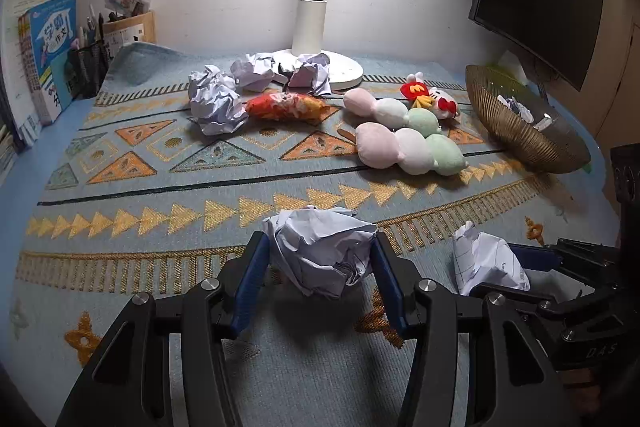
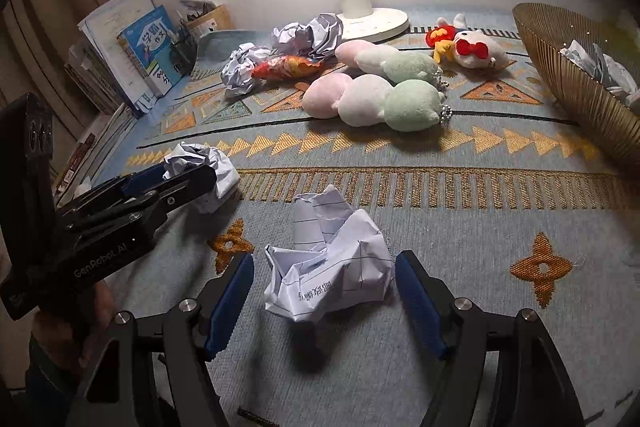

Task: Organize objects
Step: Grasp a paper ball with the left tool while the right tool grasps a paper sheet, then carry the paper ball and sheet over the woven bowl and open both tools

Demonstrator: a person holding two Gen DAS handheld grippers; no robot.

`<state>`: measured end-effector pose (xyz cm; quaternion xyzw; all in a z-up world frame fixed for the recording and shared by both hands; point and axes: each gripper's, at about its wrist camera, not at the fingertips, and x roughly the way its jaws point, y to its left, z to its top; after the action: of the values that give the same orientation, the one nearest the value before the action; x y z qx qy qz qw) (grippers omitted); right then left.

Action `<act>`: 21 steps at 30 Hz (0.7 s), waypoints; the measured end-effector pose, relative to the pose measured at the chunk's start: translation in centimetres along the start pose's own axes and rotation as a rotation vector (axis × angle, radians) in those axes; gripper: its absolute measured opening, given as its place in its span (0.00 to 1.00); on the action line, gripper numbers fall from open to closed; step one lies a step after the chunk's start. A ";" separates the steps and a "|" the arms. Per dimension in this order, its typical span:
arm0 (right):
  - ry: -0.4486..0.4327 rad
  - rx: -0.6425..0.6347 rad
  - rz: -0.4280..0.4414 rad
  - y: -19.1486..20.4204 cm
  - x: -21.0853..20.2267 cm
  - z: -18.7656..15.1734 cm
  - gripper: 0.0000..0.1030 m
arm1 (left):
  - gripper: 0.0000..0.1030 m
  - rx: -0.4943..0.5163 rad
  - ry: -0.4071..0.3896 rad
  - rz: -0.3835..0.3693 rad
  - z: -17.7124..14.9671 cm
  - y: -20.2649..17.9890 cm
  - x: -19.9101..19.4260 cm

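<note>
Patterned blue-grey cloth (image 1: 160, 187) is covering the desk under a white lamp (image 1: 310, 27), and both grippers are working low over its near edge. Between the blue pads of the left gripper (image 1: 322, 267) a crumpled paper ball (image 1: 324, 251) is sitting dead centre; the fingers are spread wide but the pads are lying right at the ball's flanks, possibly touching, and whether they are pressing it I cannot tell. The ball is roughly round, with no long axis to line up on. The right gripper (image 2: 324, 283) is likewise standing wide open around a second paper wad (image 2: 332, 267), with clear gaps showing between each pad and the paper, so it is gripping nothing yet. That wad is flatter, with a folded flap sticking up and away from the jaws, so its longer line is running forward along the fingers. Each gripper is already straddling its own piece, so neither needs to cross over; closing looks like the step in hand for both. Well ahead and off to the right of both sets of jaws, a gold ribbed bowl (image 2: 576, 83) is already holding paper scraps, and it is lying nearer the right gripper. Straight ahead, beyond the jaws, more paper balls (image 1: 216, 99), a snack packet (image 1: 286, 107) and plush toys (image 1: 408, 143) are waiting.
</note>
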<state>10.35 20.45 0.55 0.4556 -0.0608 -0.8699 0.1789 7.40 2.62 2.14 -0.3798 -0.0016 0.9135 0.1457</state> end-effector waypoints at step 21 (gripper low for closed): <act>-0.229 0.036 -0.114 -3.3 -8.9 3.0 0.52 | 0.48 0.096 -0.074 -0.027 3.6 -4.9 -1.7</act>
<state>11.71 26.64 8.27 0.3591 -0.0706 -0.9238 0.1129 7.31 7.23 6.39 -0.3384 0.0318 0.9239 0.1760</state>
